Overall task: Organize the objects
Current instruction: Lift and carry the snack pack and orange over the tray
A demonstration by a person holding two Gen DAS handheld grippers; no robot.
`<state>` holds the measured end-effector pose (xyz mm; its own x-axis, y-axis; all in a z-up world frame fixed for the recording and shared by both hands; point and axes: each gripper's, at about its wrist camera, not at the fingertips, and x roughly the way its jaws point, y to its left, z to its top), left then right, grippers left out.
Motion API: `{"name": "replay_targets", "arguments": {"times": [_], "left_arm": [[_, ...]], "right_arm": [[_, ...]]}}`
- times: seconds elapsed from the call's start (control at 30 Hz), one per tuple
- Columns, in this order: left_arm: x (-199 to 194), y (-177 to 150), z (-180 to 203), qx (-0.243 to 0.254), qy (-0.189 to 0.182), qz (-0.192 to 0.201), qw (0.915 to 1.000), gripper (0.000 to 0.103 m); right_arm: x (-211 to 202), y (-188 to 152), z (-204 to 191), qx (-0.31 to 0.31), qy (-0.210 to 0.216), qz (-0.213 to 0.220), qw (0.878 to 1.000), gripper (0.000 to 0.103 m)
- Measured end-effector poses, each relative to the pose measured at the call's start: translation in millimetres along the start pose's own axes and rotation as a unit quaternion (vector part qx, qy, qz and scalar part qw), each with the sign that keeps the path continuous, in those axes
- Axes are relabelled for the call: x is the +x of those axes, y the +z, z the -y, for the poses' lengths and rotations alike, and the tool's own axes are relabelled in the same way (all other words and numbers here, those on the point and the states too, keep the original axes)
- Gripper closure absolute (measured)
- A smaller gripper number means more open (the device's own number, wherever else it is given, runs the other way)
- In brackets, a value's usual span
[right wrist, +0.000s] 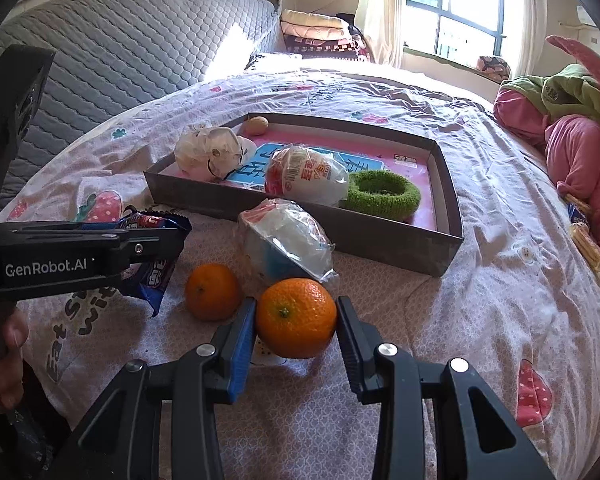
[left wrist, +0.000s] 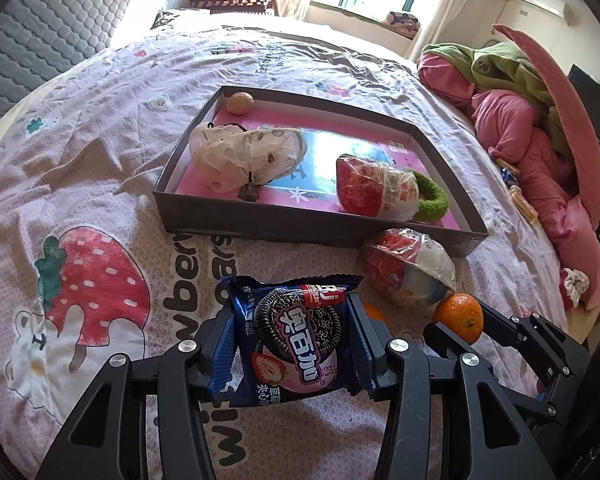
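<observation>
My left gripper (left wrist: 292, 320) is shut on a blue cookie packet (left wrist: 296, 344) and holds it above the bedsheet, in front of the grey cardboard tray (left wrist: 260, 224). My right gripper (right wrist: 296, 320) is shut on an orange (right wrist: 296, 318), also seen in the left wrist view (left wrist: 458, 318). A second orange (right wrist: 213, 291) lies on the sheet to its left. A wrapped instant-noodle bowl (right wrist: 286, 240) lies just before the tray (right wrist: 380, 248). Inside the tray are another wrapped bowl (right wrist: 306, 178), a green ring (right wrist: 382, 194), a white plastic bag (right wrist: 210, 152) and a small brown ball (right wrist: 256, 125).
The bed carries a strawberry-print sheet (right wrist: 480, 300). A heap of pink and green bedding (left wrist: 520, 120) lies on the right. A grey quilted headboard (right wrist: 120, 48) stands at the left, folded blankets (right wrist: 316, 32) and a window behind.
</observation>
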<state>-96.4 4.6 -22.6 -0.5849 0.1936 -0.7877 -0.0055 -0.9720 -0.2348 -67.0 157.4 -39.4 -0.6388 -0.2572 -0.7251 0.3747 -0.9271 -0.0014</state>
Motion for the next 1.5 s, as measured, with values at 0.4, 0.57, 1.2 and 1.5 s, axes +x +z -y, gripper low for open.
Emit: {"name": "replay_targets", "arguments": {"times": [0.4,0.57,1.2,1.5], "left_arm": [[-27,2,13,0.022,0.007,0.029,0.9993,0.052],[-36,3,17,0.029,0.007,0.04,0.9987,0.052],[-59,10,32,0.061,0.02,0.092,0.9937,0.052],[-56,23,34,0.067,0.015,0.103,0.9923,0.052]], "right_arm": [[-23,8,-6,-0.014,-0.005,0.055,0.998,0.063],[-33,11,-7,-0.018,-0.01,0.078,0.997,0.064],[-56,24,1,-0.008,-0.018,0.128,0.992,0.064],[-57,34,7,-0.004,-0.026,0.137,0.99,0.063]]}}
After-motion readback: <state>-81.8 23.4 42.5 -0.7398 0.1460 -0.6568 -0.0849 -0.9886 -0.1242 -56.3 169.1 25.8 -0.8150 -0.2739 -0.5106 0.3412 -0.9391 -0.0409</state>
